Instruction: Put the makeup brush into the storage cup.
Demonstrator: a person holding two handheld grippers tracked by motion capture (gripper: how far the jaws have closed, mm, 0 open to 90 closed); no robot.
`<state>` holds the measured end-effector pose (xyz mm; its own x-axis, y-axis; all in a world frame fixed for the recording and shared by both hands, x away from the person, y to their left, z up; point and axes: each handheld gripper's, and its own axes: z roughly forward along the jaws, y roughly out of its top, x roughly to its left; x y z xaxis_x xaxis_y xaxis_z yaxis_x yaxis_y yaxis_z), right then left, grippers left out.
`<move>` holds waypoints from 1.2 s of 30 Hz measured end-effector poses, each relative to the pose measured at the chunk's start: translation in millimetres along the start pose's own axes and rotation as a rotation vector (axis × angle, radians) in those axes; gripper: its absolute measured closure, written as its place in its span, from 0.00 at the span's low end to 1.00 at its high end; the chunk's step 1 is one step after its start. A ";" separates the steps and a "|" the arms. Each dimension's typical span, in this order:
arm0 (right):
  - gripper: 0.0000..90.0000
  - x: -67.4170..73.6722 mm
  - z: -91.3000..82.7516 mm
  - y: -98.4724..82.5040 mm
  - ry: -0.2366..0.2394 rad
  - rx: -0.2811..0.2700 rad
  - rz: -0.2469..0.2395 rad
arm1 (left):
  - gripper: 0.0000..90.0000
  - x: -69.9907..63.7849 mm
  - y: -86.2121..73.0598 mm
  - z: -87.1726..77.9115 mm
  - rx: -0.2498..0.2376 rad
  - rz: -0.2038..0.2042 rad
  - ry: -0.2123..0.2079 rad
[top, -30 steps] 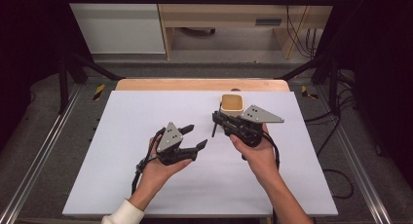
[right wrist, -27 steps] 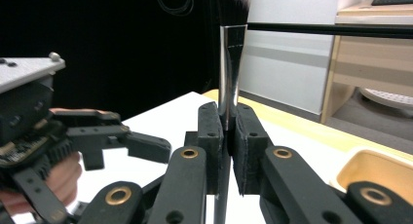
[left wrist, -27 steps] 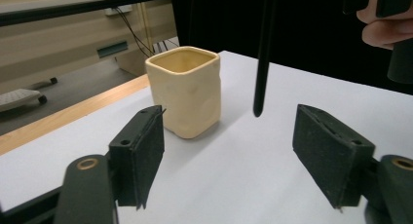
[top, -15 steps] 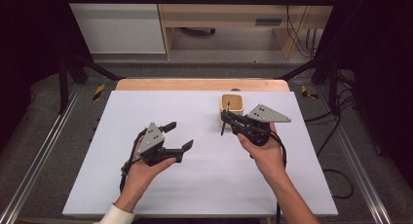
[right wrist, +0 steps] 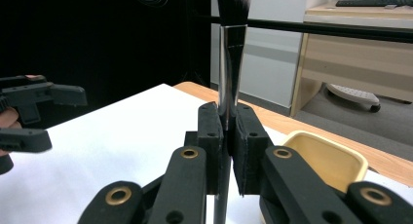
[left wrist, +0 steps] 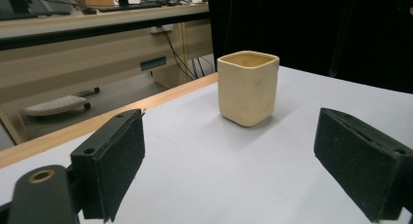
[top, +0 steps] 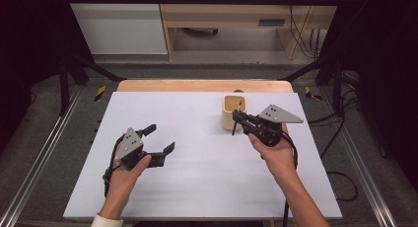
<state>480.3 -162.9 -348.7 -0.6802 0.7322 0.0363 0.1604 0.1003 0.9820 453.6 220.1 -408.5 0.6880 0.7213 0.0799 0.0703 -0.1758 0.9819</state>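
Note:
A pale yellow square cup [top: 228,113] stands at the back right of the white tabletop [top: 207,187]; it also stands ahead in the left gripper view as cup [left wrist: 247,87]. My right gripper [top: 236,119] hovers just in front of it, shut on a make-up brush [right wrist: 229,63] that stands upright between the pads, dark bristles up. The cup's rim [right wrist: 325,158] lies just right of the jaws. My left gripper [top: 160,139] rests at the left; its jaws have just been opening and now stand wide, with nothing between the pads [left wrist: 114,165].
A wooden strip [top: 197,85] borders the table's far edge. Metal rails [top: 44,153] run along both sides, with dark frame posts behind. Cables trail on the floor at the right [top: 340,177]. A beige desk [top: 236,19] stands beyond the table.
The left gripper has drawn away to the left from the right gripper and the cup, and its jaws have spread wider. The right gripper with the brush has shifted slightly right.

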 end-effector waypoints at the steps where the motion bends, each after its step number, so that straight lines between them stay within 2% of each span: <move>1: 0.93 -1.0 -0.8 0.1 -0.006 0.000 0.001 | 0.12 1.9 -0.3 -1.5 0.004 0.001 0.004; 7: 0.93 -9.0 -6.8 1.8 -0.032 -0.004 0.019 | 0.12 18.1 -4.3 -18.3 -0.014 -0.006 0.031; 14: 0.93 -16.7 -12.2 2.5 -0.060 0.017 0.003 | 0.12 36.1 -14.3 -33.1 -0.050 -0.037 0.039; 16: 0.93 -18.4 -13.0 2.2 -0.068 0.018 0.003 | 0.11 38.7 -17.2 -36.5 -0.067 -0.051 0.028; 19: 0.93 -20.2 -14.4 1.9 -0.072 0.029 -0.003 | 0.07 42.5 -23.7 -38.5 -0.061 -0.050 0.015; 25: 0.93 -25.8 -16.3 1.8 -0.085 0.029 -0.004 | 0.03 45.6 -30.1 -42.9 -0.081 -0.073 -0.016; 31: 0.93 -28.8 -18.4 6.8 -0.092 0.025 -0.005 | 0.02 45.9 -37.8 -41.8 -0.070 -0.089 -0.020; 34: 0.93 -30.1 -18.8 8.8 -0.097 0.023 -0.008 | 0.02 42.2 -41.3 -39.5 -0.064 -0.086 -0.031; 36: 0.93 -31.2 -19.5 10.5 -0.098 0.025 -0.011 | 0.02 41.2 -43.2 -37.9 -0.047 -0.065 -0.032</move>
<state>489.3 -197.8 -336.0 -0.6088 0.7933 0.0059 0.1721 0.1248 0.9771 451.5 282.8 -441.1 0.7055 0.7086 0.0106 0.0825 -0.0970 0.9919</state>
